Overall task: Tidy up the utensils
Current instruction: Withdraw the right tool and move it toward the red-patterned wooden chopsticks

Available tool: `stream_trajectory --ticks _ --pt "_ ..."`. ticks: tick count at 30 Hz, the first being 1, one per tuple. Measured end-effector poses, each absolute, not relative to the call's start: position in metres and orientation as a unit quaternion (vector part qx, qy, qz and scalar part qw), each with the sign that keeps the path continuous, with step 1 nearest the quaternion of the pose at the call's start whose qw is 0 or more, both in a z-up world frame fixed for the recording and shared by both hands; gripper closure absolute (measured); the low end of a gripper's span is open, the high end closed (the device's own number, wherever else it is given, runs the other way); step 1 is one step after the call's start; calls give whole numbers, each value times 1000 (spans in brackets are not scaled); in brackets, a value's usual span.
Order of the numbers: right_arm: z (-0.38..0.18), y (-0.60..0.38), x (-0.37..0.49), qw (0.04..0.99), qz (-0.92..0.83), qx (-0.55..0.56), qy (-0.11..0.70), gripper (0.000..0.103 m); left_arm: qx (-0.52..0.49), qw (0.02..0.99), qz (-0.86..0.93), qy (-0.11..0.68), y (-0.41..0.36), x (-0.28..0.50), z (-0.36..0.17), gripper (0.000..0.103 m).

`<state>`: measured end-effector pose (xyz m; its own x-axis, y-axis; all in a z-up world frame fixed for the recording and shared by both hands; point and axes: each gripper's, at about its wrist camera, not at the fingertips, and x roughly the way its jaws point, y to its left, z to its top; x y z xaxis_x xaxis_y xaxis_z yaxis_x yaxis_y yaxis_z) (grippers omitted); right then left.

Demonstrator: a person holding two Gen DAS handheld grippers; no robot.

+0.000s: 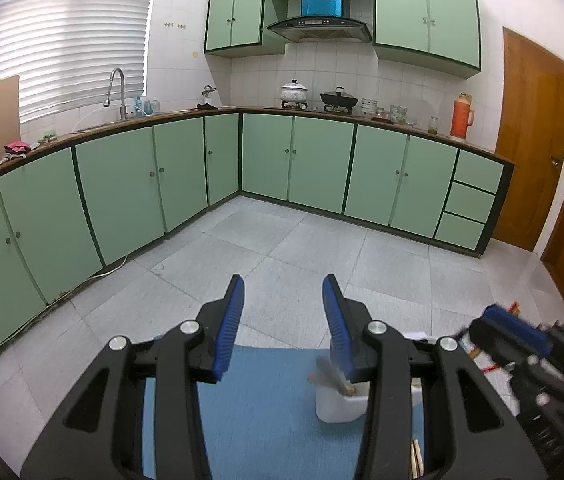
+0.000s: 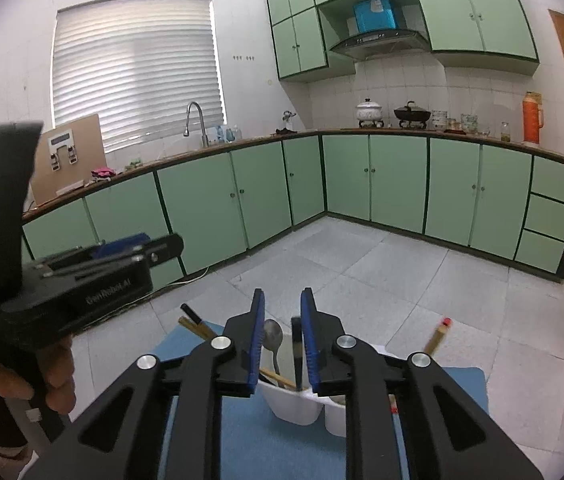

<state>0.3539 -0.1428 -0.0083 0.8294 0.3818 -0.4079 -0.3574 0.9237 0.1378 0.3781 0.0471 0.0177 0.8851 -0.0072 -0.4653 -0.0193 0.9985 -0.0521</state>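
The right gripper [image 2: 281, 316], jaws parted around nothing, hangs over the white holder [image 2: 294, 404] low in frame; lift clear. The left gripper [image 1: 283, 304] gapes empty.

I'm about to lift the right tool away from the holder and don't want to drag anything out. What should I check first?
1. Right tool jaws apart: ok.
2. Dark utensil clear of both pads: cannot tell; it sits close to one pad.
3. Dark utensil standing in the white holder: ok.
4. Spoon seated in the holder: ok.
5. Holder upright on the blue mat: ok.
6. Left tool empty, jaws apart: ok.
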Motion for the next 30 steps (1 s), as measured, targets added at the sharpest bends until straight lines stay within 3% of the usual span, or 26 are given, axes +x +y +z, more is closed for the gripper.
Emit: stream_trajectory --ticks 6,8,10,18,30 --pt "-5 -160 312 962 182 34 199 61 -33 971 -8 237 49 342 6 56" --pt "-9 -169 291 964 174 39 195 46 -27 971 -14 238 47 325 -1 52" --pt "-13 -177 275 966 164 43 194 40 -23 970 -20 240 45 310 -8 49" --pt "-62 -213 208 962 109 60 243 38 -9 961 -36 275 40 249 -54 42" --pt "-188 -221 132 922 59 91 372 41 29 925 -61 375 14 197 -154 37"
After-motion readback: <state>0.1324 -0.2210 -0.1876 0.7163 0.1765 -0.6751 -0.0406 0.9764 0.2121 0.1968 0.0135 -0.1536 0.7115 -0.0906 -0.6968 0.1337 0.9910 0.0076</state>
